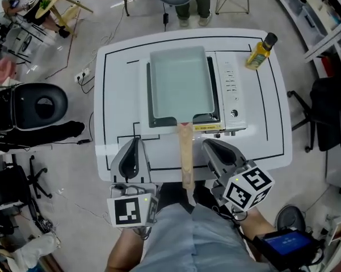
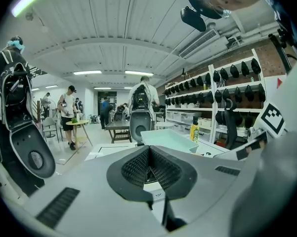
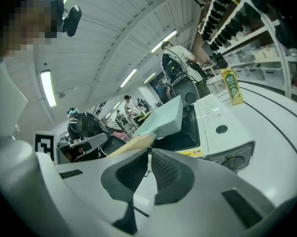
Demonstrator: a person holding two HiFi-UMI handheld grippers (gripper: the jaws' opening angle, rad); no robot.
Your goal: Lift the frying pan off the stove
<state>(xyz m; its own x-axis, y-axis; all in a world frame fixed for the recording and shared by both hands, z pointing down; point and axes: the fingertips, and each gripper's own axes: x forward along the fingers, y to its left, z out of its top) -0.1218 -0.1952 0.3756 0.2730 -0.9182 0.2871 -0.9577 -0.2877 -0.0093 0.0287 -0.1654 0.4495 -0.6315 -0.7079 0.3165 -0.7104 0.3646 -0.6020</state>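
A pale green rectangular frying pan (image 1: pixel 180 84) sits on a white portable stove (image 1: pixel 232 95) in the middle of the white table (image 1: pixel 119 84). Its wooden handle (image 1: pixel 186 154) points toward me and reaches past the table's front edge. My left gripper (image 1: pixel 137 141) rests left of the handle, shut with nothing between its jaws. My right gripper (image 1: pixel 207 144) lies right of the handle, also shut and empty. Neither touches the handle. The left gripper view shows its gripper (image 2: pixel 149 148) and the pan (image 2: pixel 170 139) beyond it. In the right gripper view its gripper (image 3: pixel 149 154) sits just short of the handle (image 3: pixel 133 143) and pan (image 3: pixel 163 117).
A yellow oil bottle (image 1: pixel 261 51) stands at the table's far right corner. A black seat (image 1: pixel 37 103) lies on the floor to the left, and cables trail beside it. Office chairs stand at the right, and a person (image 1: pixel 190 4) stands beyond the table.
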